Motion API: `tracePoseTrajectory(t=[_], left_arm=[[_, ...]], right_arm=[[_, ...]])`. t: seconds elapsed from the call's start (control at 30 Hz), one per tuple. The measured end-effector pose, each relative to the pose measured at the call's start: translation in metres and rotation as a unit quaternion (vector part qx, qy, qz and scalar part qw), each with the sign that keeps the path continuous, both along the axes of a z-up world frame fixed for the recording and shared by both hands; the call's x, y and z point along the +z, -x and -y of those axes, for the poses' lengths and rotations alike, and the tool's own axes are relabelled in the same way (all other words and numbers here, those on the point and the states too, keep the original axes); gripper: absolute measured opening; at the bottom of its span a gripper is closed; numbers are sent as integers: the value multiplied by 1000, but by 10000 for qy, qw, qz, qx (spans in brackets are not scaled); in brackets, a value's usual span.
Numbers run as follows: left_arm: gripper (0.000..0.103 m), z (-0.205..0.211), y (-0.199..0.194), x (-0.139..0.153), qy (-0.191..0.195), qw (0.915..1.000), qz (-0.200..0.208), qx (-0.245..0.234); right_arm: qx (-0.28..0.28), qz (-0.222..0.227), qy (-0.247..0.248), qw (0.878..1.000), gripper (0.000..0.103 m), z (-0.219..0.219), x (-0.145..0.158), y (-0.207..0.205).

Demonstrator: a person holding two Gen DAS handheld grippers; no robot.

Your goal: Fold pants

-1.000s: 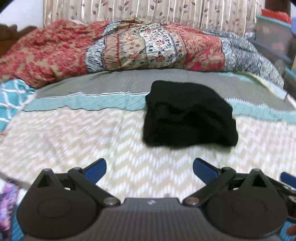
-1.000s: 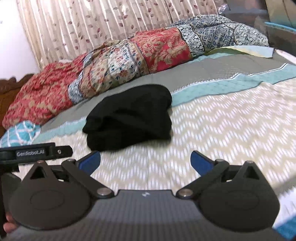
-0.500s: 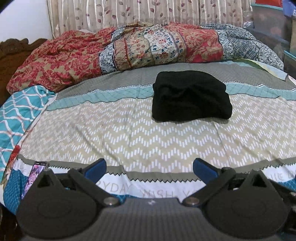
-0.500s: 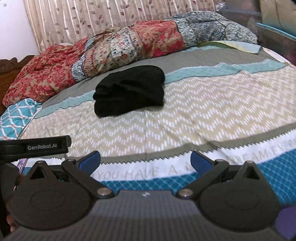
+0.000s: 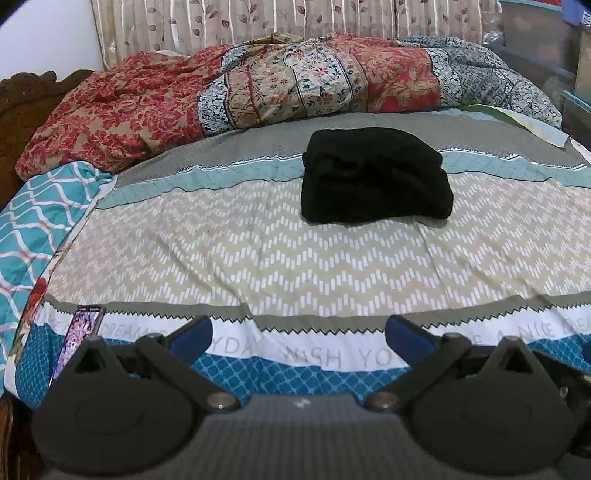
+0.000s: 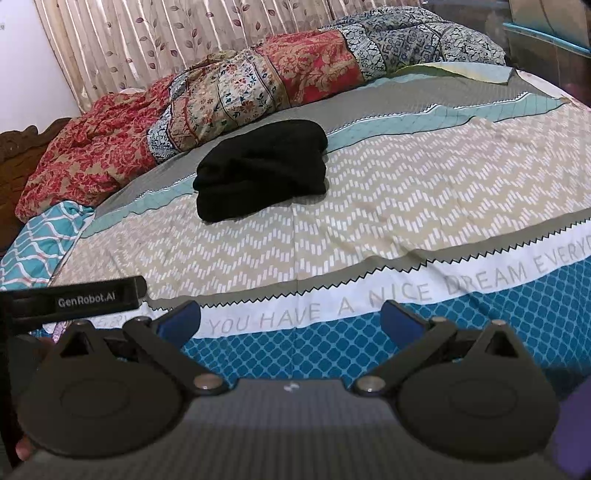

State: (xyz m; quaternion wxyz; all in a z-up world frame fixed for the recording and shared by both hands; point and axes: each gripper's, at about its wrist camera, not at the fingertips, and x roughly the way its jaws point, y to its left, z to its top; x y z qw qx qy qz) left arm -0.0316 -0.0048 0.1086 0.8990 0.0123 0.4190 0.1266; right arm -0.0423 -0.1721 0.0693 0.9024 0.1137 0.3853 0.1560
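Black pants (image 5: 375,177) lie folded into a compact bundle on the bedspread, across its teal stripe. The right wrist view shows the same pants (image 6: 262,168) left of centre. My left gripper (image 5: 299,338) is open, empty, and hangs back over the bed's near edge, far from the bundle. My right gripper (image 6: 291,321) is likewise open and empty, over the blue band of the bedspread. The left gripper's body (image 6: 74,301) juts in at the left of the right wrist view.
A rumpled floral quilt (image 5: 280,81) lies along the far side of the bed, under curtains (image 5: 258,18). A teal patterned cloth (image 5: 40,221) hangs at the left edge. A phone (image 5: 79,334) rests near the front left corner. Storage boxes (image 5: 546,40) stand at the right.
Both grippers have pulled back from the folded pants toward the bed's near edge; the bundle now looks smaller and farther. Both stayed open and empty.
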Motion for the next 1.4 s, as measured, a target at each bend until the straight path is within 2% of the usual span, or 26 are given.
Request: tracePoseTrajectory(t=[0.5,0.6,0.77,0.87,1.2,1.4], left_arm=[[103,1,4,-5,6,9999,-124,-60],[103,2,7,-2,15,10000,-34,-85],[103,8,13,6,-318,9992,207,-120],[103,10,14,8,-362,9989,231,-177],[103,8,16,0,-349,9993,-121,-69],[103,3,19,-9,-202,9992,-337,30]], right_arm=[[65,-116,-105,9999,103,1,2,-1],[97,-142,-111,9998,103,0,2,-1],[166,-99,-86,9998,103,-3,3,2],[166,-102,-95,9998,103,-4,4,2],[154,-158,-80,9997,103,-7,3,3],[182,-221,-12,9996,103,-8,-1,6]])
